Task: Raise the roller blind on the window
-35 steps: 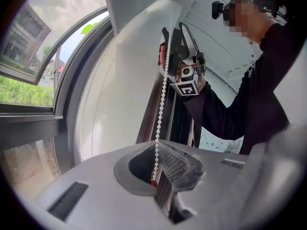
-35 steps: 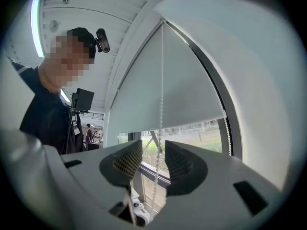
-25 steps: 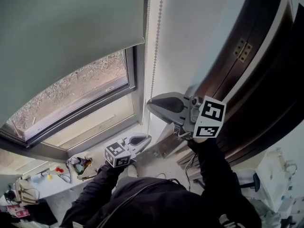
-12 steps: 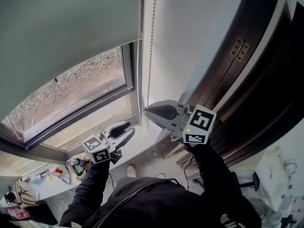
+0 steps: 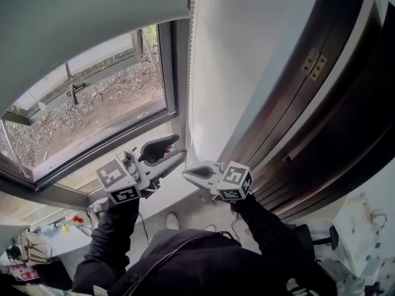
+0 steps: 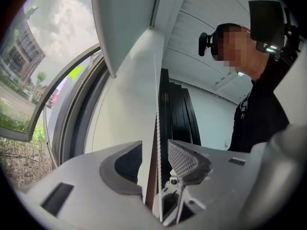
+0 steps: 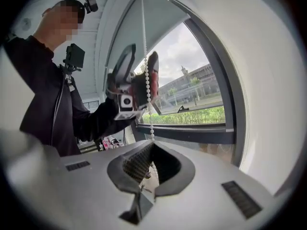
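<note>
The grey-green roller blind (image 5: 86, 23) covers the top of the window; it also shows in the left gripper view (image 6: 124, 28). Its white bead chain (image 5: 189, 73) hangs down the white reveal. My right gripper (image 5: 185, 172) is low, shut on the chain, which rises from its closed tips (image 7: 152, 145) as a line of beads (image 7: 147, 80). My left gripper (image 5: 179, 147) is just left of and above the right one. Its jaws have just been opening, and the chain (image 6: 156, 128) runs between them (image 6: 155, 159) untouched.
Right of the chain stands a dark wooden door (image 5: 333, 116) with a brass hinge (image 5: 316, 63). The dark window frame (image 5: 170, 85) and pale sill (image 5: 123, 165) lie below the blind. Small items (image 5: 92, 213) sit low at the left.
The right gripper has come down with the chain. The left gripper let go, opened and rose beside the chain. The blind's bottom edge has gone up, baring more glass.
</note>
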`<state>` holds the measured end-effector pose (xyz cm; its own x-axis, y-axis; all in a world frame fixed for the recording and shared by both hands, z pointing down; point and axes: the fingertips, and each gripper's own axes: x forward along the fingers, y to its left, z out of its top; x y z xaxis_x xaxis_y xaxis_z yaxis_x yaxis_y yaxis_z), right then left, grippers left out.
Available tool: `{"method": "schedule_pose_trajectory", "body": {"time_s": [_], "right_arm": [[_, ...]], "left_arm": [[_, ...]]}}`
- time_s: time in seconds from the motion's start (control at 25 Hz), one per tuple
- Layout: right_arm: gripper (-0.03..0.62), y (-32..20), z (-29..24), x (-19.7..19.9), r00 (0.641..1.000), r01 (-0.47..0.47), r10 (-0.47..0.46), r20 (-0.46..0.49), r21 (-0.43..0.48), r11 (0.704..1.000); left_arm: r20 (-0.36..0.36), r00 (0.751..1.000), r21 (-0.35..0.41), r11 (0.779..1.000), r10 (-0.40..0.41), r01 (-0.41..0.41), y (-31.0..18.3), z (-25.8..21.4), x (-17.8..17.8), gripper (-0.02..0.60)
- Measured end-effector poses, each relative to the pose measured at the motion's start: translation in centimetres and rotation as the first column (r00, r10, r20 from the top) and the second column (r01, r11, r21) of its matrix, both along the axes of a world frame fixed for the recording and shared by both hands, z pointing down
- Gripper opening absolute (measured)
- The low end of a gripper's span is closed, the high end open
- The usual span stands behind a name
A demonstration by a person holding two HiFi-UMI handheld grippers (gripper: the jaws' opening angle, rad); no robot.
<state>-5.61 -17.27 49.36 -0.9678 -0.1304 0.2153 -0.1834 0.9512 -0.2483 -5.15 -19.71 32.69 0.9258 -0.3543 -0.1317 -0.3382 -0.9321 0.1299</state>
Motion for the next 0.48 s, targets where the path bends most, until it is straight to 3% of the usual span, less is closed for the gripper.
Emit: {"method": "schedule_pose_trajectory", "body": {"time_s": [0.12,0.36,0.48], "right_arm": [[0.006,0.7,2.4,0.1,1.000,0.002,-0.002,-0.007,-0.049,0.999],[0.006,1.0,2.6,0.0,1.000,0.007,-0.008,-0.023,-0.044,0.999],[0.006,1.0,2.7,0.5,1.000,-0.001,0.000,-0.022,-0.050,0.999]], "left_arm": [[0.018,1.000,0.003,1.000,0.011,-0.012,-0.4,-0.6,0.6,0.160],[0.039,0.999,-0.007,1.000,0.025,-0.024,-0.7,-0.8,1.3,0.157],[0.047,0.998,-0.014,0.999,0.037,-0.037,-0.6,-0.7,1.5,0.090]]}}
